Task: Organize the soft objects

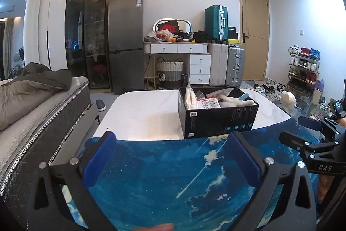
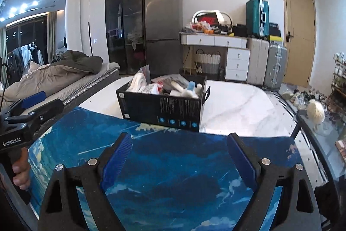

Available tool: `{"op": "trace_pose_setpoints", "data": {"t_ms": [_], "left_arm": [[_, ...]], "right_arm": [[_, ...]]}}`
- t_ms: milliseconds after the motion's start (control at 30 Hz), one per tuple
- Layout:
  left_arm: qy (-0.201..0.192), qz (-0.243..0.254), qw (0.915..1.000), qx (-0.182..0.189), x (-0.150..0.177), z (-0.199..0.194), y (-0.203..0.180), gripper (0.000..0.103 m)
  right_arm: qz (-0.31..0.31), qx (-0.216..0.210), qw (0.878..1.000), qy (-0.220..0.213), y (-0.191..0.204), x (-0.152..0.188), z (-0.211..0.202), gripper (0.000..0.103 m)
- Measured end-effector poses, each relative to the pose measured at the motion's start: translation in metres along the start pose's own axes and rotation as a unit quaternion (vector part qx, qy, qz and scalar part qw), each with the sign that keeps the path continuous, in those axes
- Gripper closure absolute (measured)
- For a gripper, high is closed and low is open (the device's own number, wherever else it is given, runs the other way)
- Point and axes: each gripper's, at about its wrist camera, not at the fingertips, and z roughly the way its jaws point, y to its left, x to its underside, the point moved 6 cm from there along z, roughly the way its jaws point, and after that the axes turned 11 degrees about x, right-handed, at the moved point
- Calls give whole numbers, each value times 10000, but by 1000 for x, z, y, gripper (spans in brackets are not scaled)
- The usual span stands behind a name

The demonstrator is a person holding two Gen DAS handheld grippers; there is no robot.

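Both your left gripper (image 1: pixel 173 159) and right gripper (image 2: pixel 179 157) are spread empty; next reach into the box (image 1: pixel 218 120) for a soft item.

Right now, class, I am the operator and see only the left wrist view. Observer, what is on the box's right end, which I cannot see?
Observer: The box has a flap with a cut-out handle on that end, standing outward.
Operator: Is the right gripper carrying anything?
Observer: No. The right gripper is open above the mat, with nothing between its pads.
Operator: What holds my own gripper?
Observer: A hand is wrapped round the handle of the left gripper.
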Motion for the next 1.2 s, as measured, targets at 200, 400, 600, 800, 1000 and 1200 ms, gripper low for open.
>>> {"op": "trace_pose_setpoints", "data": {"t_ms": [200,400,600,800,1000,1200], "left_arm": [[4,30,10000,-33,5,0,0,0],[-74,96,9999,-32,3,-4,-5,0],[-187,141,9997,3,0,-9,-9,0],[-229,252,9994,51,2,-13,-14,0],[-183,221,9996,76,3,-12,-15,0],[-196,149,9997,60,2,-12,-14,0]], "right_arm": [[-8,78,9998,-168,0,-1,-7,12],[59,93,9996,-278,-5,-1,-14,5],[107,110,9994,-319,-8,-1,-15,5],[161,106,9994,-291,-8,-1,-12,5],[129,110,9993,-335,-8,-1,-12,5],[124,102,9992,-356,-10,0,-12,5]]}}
